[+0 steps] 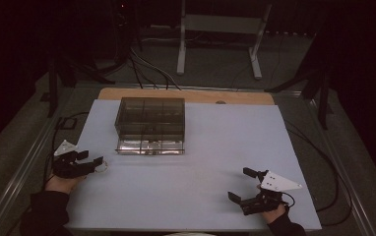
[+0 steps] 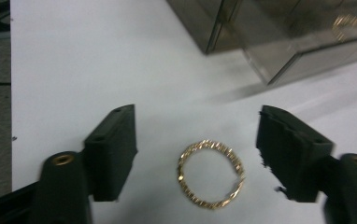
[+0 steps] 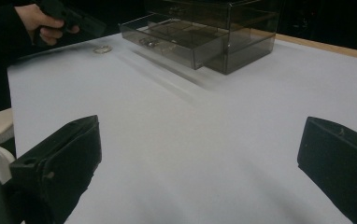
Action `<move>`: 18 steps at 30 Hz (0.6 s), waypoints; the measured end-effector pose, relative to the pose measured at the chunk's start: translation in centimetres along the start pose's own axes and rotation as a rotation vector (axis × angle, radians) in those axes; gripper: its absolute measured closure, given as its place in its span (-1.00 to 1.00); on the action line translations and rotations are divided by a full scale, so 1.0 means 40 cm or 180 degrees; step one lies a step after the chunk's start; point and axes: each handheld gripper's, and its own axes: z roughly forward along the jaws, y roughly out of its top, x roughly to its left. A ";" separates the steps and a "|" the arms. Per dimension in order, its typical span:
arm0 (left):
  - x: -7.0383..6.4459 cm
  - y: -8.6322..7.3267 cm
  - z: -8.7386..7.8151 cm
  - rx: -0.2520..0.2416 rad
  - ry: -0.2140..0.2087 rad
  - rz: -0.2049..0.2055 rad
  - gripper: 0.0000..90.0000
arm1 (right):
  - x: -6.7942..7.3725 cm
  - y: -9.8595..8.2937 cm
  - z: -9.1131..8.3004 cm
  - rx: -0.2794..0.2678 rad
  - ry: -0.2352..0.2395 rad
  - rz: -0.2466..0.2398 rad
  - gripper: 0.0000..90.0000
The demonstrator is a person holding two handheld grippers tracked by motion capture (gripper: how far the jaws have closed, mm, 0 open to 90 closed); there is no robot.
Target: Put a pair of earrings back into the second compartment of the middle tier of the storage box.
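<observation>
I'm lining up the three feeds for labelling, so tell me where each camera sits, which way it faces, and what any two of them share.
High view: fixed above the person's side, looking forward and down on the table; both forearms, left gripper and right gripper show.
Left gripper view: rides the left gripper, looking down past its open jaws at the gold bracelet.
Right gripper view: rides the right gripper, looking low across the table at the smoky plastic drawer box; the other hand shows.
Shared: all three show the box and the bracelet.
</observation>
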 end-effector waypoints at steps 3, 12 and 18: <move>-0.003 -0.003 0.007 0.0074 -0.0011 0.0100 -0.08 | 0.002 0.001 -0.001 -0.0001 -0.0006 -0.0012 -1.00; -0.003 -0.017 0.028 0.0219 0.0054 0.0262 0.30 | 0.000 0.000 0.000 0.0009 -0.0003 0.0004 -1.00; -0.009 -0.019 0.037 0.0297 0.0115 0.0363 0.57 | 0.000 0.000 0.000 0.0015 -0.0005 0.0009 -1.00</move>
